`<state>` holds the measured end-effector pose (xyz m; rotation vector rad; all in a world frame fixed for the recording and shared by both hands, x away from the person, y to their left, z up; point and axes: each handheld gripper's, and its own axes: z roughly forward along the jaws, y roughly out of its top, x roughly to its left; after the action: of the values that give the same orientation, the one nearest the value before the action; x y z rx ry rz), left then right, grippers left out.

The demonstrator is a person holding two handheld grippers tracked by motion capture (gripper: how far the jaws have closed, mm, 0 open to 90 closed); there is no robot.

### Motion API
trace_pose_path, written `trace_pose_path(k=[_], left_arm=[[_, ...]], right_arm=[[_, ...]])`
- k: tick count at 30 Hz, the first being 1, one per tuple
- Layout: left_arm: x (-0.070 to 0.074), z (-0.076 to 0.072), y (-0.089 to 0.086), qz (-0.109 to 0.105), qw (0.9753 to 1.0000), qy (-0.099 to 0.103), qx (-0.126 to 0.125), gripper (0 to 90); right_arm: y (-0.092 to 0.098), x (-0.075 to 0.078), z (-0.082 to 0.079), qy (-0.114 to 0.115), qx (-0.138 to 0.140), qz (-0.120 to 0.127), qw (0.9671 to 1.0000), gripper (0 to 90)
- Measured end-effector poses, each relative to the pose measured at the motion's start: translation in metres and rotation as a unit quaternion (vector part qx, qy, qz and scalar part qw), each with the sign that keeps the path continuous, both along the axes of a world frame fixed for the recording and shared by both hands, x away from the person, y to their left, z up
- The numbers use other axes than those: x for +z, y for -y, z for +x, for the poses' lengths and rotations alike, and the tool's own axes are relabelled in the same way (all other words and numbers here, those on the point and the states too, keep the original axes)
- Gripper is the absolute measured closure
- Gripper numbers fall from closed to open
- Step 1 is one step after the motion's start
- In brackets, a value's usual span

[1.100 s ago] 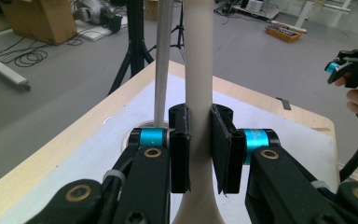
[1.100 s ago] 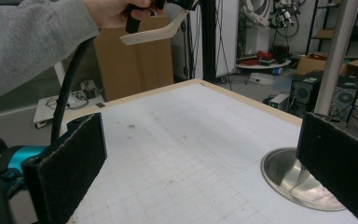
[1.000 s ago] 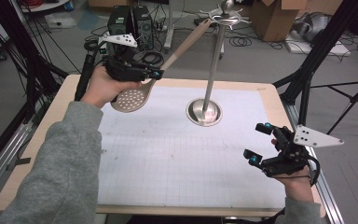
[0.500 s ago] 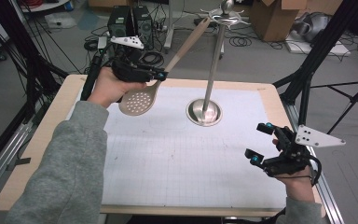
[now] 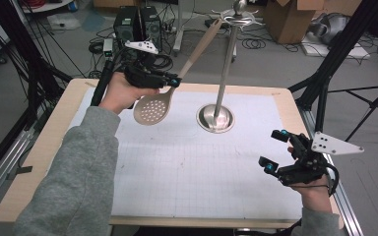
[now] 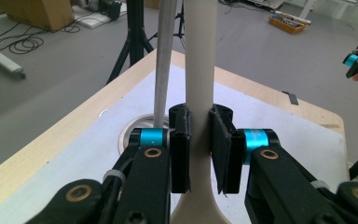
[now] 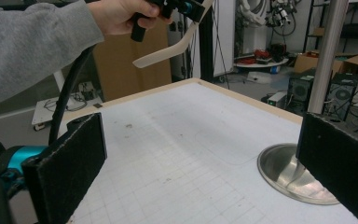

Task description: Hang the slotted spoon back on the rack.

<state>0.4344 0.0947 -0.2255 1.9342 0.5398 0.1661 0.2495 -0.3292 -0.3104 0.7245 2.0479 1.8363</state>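
One spoon: we see a beige slotted spoon (image 5: 153, 109) held up off the counter (image 5: 49, 147), perforated bowl low and toward the left tool, handle slanting up and right toward the top of the stand.
Grip: left tool (image 5: 170, 81) pinches the spoon's handle just above the bowl; in the left gripper view the pads (image 6: 181, 154) press both sides of the handle (image 6: 199, 70).
Spoon vs stand: handle tip reaches near the hooks at the pole's top (image 5: 240, 14); we can't tell if they touch.
Stand: metal pole (image 5: 225, 73) upright on a round base (image 5: 216, 119), set on the white mat (image 5: 192, 167) at the far-middle of the counter.
Right tool: (image 5: 274, 150) jaws spread wide, holding nothing, low over the counter's near-right edge, well apart from spoon and stand.
Right gripper view: we see the two pads wide apart, stand base (image 7: 284, 170) betw. them at right, spoon (image 7: 168, 51) up high.
Person: grey sleeve (image 5: 74, 187) on the left arm.
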Motion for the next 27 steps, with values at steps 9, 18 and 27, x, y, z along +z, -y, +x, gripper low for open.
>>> trace_pose_path(k=[9, 18, 27], left_arm=[[-0.005, 0.004, 0.013, 0.011, 0.9999, -0.003, -0.002, 78.1], [-0.011, 0.008, 0.024, 0.020, 0.9998, -0.004, -0.001, 78.1], [-0.014, 0.012, 0.033, 0.026, 0.9996, -0.005, 0.002, 78.0]], right_arm=[[0.002, 0.002, -0.001, 0.005, 0.000, 0.000, 1.0000, 0.4], [0.003, 0.003, -0.002, 0.007, 0.001, 0.004, 1.0000, 0.4], [0.004, 0.004, -0.003, 0.010, -0.001, 0.006, 0.9999, 0.4]])
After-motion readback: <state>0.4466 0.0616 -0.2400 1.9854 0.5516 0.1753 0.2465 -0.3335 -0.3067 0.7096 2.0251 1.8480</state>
